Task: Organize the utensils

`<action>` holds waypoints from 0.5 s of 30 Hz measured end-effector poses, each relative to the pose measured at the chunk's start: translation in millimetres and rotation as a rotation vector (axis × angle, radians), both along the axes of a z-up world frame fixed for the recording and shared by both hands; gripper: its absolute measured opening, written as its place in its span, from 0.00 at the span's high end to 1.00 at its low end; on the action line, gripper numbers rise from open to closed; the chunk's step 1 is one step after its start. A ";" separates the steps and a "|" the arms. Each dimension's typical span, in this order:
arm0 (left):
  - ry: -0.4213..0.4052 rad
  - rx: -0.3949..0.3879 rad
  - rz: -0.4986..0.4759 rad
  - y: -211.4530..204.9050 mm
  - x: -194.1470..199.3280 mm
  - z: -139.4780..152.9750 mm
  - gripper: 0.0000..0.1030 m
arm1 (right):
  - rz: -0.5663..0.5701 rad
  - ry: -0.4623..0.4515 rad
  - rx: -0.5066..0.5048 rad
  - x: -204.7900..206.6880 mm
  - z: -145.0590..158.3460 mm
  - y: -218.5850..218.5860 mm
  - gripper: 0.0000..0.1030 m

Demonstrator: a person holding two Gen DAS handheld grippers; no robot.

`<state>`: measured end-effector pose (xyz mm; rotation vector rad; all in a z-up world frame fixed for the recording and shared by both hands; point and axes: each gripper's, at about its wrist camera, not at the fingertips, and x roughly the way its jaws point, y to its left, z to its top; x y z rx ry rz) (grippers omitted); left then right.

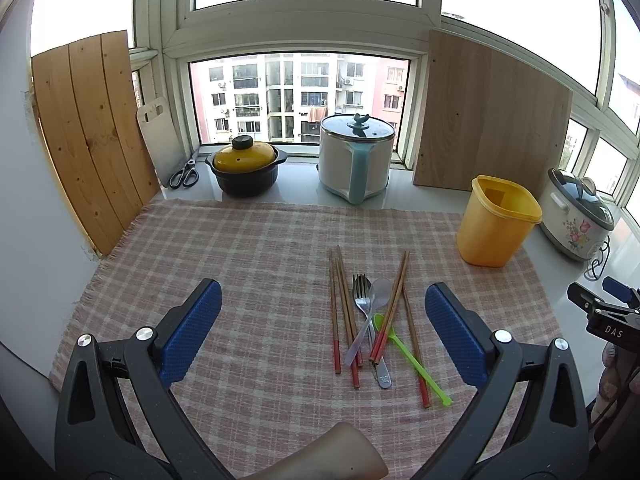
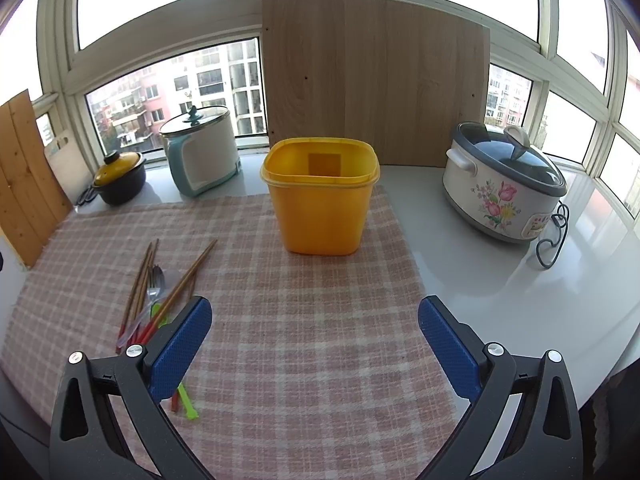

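Note:
A pile of utensils lies on the pink checked cloth (image 1: 248,264): several red-tipped wooden chopsticks (image 1: 340,312), a metal fork (image 1: 362,292), a clear spoon (image 1: 378,294) and a green plastic spoon (image 1: 416,366). An empty yellow tub (image 1: 496,220) stands upright on the cloth's far right. My left gripper (image 1: 324,328) is open and empty, above the cloth just short of the pile. My right gripper (image 2: 316,340) is open and empty, with the tub (image 2: 320,204) straight ahead and the chopsticks (image 2: 176,292) by its left finger. The right gripper's edge shows in the left wrist view (image 1: 604,312).
On the white counter behind the cloth stand a black pot with a yellow lid (image 1: 246,168), a white and blue cooker (image 1: 356,156), scissors (image 1: 185,175) and a cutting board (image 1: 158,136). A flowered slow cooker (image 2: 504,184) with its cord sits right. Wooden boards (image 2: 376,80) lean against the windows.

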<state>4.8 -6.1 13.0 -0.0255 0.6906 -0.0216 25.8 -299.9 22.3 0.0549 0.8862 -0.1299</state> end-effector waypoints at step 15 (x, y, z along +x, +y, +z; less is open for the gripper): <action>0.005 -0.003 -0.006 -7.2 0.9 -0.8 0.00 | -0.005 0.008 0.006 -1.3 -2.3 -1.1 0.01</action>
